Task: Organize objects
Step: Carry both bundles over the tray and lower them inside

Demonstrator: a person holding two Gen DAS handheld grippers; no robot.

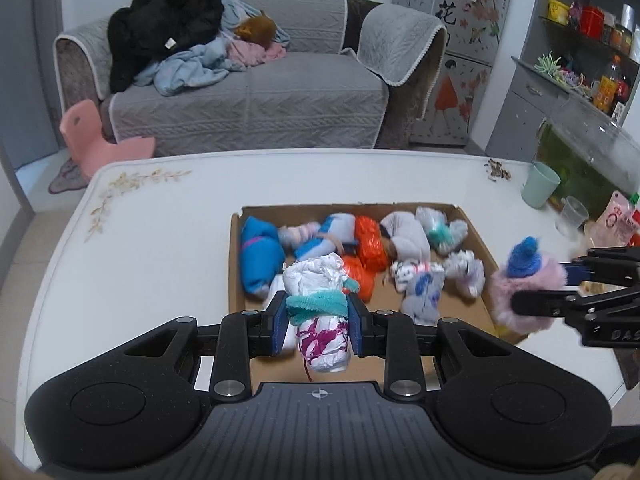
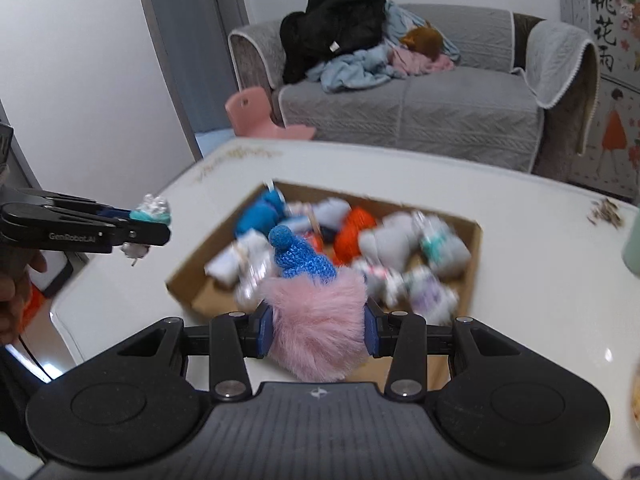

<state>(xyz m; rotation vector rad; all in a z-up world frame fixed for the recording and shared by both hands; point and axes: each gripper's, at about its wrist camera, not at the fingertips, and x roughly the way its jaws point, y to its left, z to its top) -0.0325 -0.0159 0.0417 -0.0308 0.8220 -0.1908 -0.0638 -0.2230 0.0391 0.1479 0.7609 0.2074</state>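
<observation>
Fingers (image 1: 280, 322) of the left gripper (image 1: 318, 322) were clamped on a white wrapped bundle (image 1: 320, 320) with a teal band, low center of its frame. Right gripper (image 2: 318, 330) was pinching a fluffy pink pom-pom toy (image 2: 316, 320) with a blue knit hat. Just behind both sat the cardboard box (image 1: 236, 264) full of rolled socks on the white table (image 1: 160, 232). Grey sofa (image 1: 260, 100) way up top.

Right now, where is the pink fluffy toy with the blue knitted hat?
The pink fluffy toy is clamped in the right gripper, lifted above the near right edge of the cardboard box on the white table.
</observation>
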